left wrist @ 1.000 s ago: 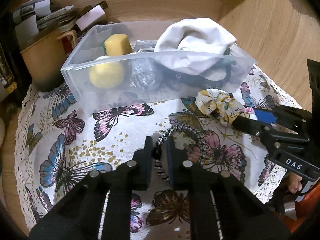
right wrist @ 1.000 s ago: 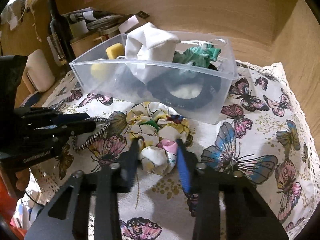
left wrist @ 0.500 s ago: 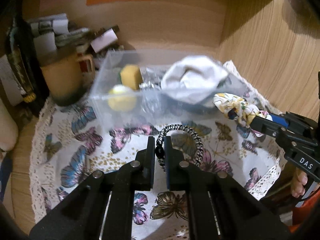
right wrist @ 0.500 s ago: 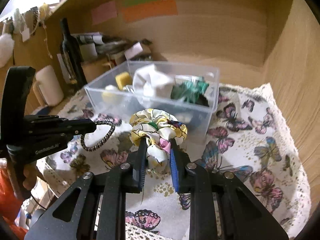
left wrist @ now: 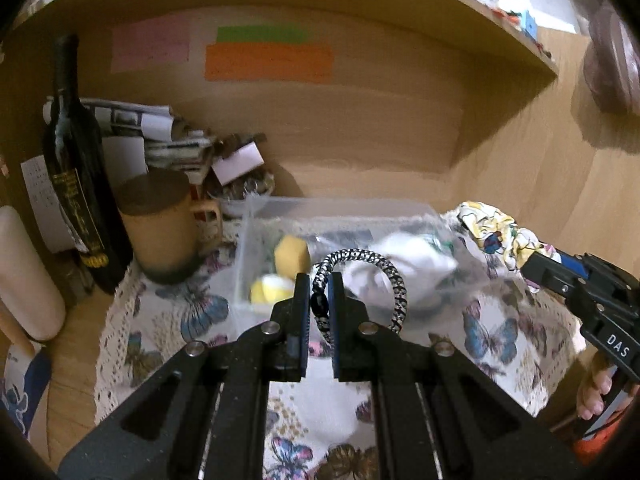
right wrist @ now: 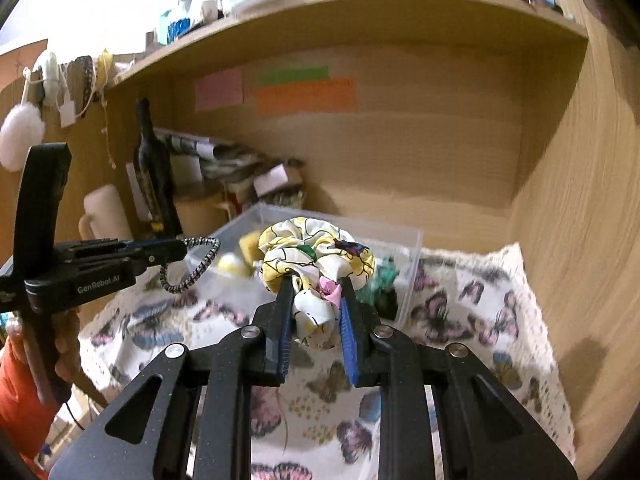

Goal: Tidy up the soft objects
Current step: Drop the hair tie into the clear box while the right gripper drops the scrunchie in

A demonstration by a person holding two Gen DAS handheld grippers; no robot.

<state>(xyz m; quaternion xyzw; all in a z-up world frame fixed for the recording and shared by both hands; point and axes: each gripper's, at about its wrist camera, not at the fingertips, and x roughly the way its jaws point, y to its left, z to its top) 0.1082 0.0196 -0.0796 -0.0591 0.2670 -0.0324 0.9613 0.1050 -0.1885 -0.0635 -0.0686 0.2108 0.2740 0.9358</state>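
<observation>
My left gripper [left wrist: 319,285] is shut on a black-and-white braided hair tie [left wrist: 394,280] and holds it in the air before the clear plastic bin [left wrist: 280,210]. The tie also shows in the right wrist view [right wrist: 196,264]. My right gripper [right wrist: 314,286] is shut on a floral fabric scrunchie [right wrist: 316,246], lifted above the butterfly cloth [right wrist: 480,312]; the scrunchie also shows in the left wrist view [left wrist: 500,236]. The bin [right wrist: 416,240] holds a yellow sponge [left wrist: 292,252], a yellow ball [left wrist: 268,286], white cloth [left wrist: 404,260] and a green scrunchie [right wrist: 386,276].
A dark wine bottle [left wrist: 78,184], a tan mug with a lid [left wrist: 164,220], a cream cup [left wrist: 24,276] and stacked papers [left wrist: 160,132] stand at the back left. Wooden walls [right wrist: 580,220] close in the right and the back, with a shelf overhead.
Both grippers have lifted their items off the cloth and risen, so the bin now sits lower and farther in view. The right jaws closed on the scrunchie.
</observation>
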